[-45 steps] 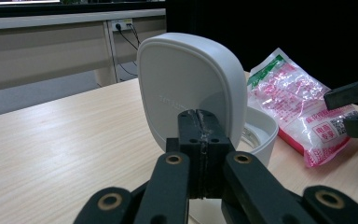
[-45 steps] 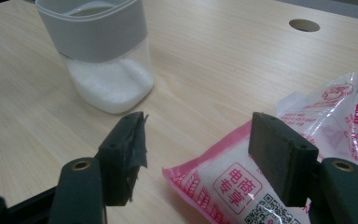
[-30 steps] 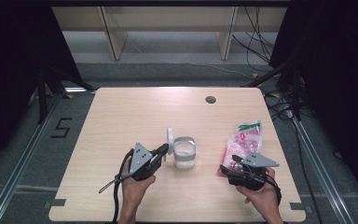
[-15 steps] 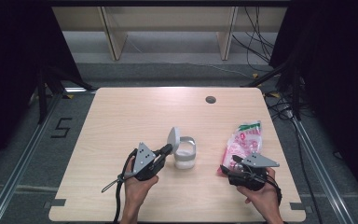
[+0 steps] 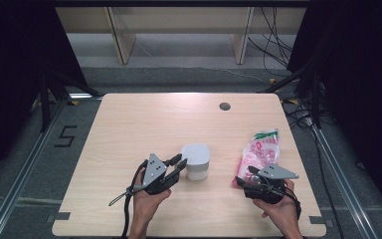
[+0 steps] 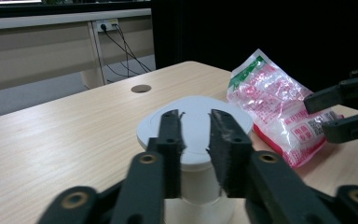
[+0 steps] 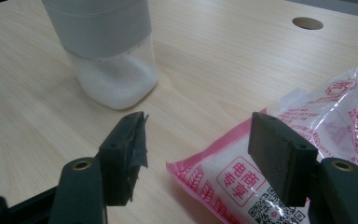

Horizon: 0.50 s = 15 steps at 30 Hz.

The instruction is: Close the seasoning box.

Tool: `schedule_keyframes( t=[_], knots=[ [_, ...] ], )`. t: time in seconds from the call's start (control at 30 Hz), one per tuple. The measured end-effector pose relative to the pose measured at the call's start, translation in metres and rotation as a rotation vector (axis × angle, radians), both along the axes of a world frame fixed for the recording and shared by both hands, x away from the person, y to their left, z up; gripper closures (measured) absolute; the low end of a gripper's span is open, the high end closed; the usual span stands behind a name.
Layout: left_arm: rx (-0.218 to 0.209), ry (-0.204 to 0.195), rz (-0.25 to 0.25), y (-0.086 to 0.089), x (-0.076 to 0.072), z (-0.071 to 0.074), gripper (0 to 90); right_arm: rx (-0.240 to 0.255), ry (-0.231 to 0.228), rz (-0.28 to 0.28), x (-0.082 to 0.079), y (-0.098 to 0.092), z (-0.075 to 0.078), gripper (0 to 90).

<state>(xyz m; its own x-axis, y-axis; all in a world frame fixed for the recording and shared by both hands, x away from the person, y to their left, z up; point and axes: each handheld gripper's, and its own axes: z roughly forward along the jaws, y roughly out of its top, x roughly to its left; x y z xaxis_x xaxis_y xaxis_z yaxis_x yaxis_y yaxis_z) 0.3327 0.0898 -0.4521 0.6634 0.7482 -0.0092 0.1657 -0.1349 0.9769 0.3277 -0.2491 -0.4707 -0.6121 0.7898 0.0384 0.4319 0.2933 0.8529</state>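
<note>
A white container point(image 5: 195, 162) stands at the table's middle with its lid point(image 6: 196, 105) lying flat on top; its lower part shows white powder point(image 7: 116, 88). My left gripper point(image 5: 178, 163) sits just left of it, its tips by the lid's edge. Its jaws have just been opening and stand a little apart, pressing on nothing point(image 6: 196, 116). A pink and clear bag point(image 5: 260, 152) lies to the right. My right gripper point(image 5: 242, 180) is open at the bag's near corner point(image 7: 233, 182), which lies between the jaws point(image 7: 200, 123) untouched.
A round cable hole point(image 5: 224, 106) sits in the light wood table point(image 5: 129, 124) near the far edge. Beyond the table are a grey floor, desk legs and cables. Both hands rest near the front edge.
The lid, held upright at the container's left side by my left gripper, now lies flat on the container. The left jaws have come apart. The right gripper has not moved.
</note>
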Motion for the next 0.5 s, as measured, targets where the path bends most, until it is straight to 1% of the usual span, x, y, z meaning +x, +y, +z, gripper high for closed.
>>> schedule_keyframes(
  t=[0.03,0.07,0.17,0.23,0.27,0.3,0.37,0.43,0.47,0.5],
  knots=[
    [-0.001,-0.012,-0.003,0.001,0.0,-0.001,66.4,-0.005,-0.002,-0.004,0.0,0.0,0.0,37.5],
    [-0.005,-0.005,0.0,0.004,-0.002,-0.002,64.2,-0.007,0.005,0.001,-0.001,0.0,0.0,37.5],
    [-0.014,0.001,0.004,0.009,-0.005,-0.004,57.8,-0.015,0.001,0.004,0.0,0.0,0.0,37.5],
    [-0.006,-0.008,-0.001,0.012,-0.007,-0.003,55.8,-0.007,-0.003,0.008,0.0,0.001,-0.001,37.5],
    [-0.011,-0.011,0.001,0.013,-0.009,-0.003,54.4,-0.006,0.0,0.008,0.0,0.001,-0.001,37.5],
    [-0.004,-0.004,0.005,0.014,-0.011,-0.003,52.5,-0.009,-0.004,0.01,0.0,0.001,-0.001,37.5],
    [-0.002,-0.006,0.005,0.016,-0.014,-0.003,48.9,-0.009,-0.004,0.01,0.0,0.001,-0.001,37.5],
    [-0.011,-0.005,-0.007,0.016,-0.016,-0.004,45.7,-0.008,-0.004,0.011,0.0,0.001,-0.001,37.5],
    [-0.012,0.0,-0.005,0.016,-0.017,-0.005,44.0,0.005,0.012,-0.005,-0.002,0.002,-0.001,37.5],
    [0.006,0.008,-0.002,0.016,-0.019,-0.005,41.8,-0.004,0.002,0.001,-0.001,0.002,-0.001,37.5]
  ],
)
